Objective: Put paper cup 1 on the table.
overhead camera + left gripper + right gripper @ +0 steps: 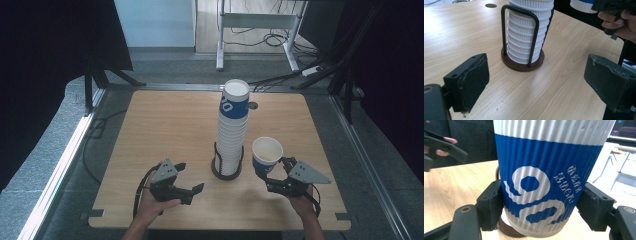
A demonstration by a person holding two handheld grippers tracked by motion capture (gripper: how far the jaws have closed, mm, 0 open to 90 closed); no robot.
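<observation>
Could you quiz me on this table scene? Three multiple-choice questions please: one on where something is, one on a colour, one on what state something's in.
1. Where does the tall stack of cups stand?
A. in a wire holder near the table's middle
B. on the floor
C. in the person's left hand

2. What colour is the band on the single cup?
A. red
B. blue
C. green

3. How is the left tool?
A. shut on a cup
B. shut on the holder
C. open, holding nothing

Answers: 1 A, the stack rises from the round base mid-table. 2 B, a blue band with white print. 3 C, its jaws stand apart over bare table, while the right tool grips the single cup.
</observation>
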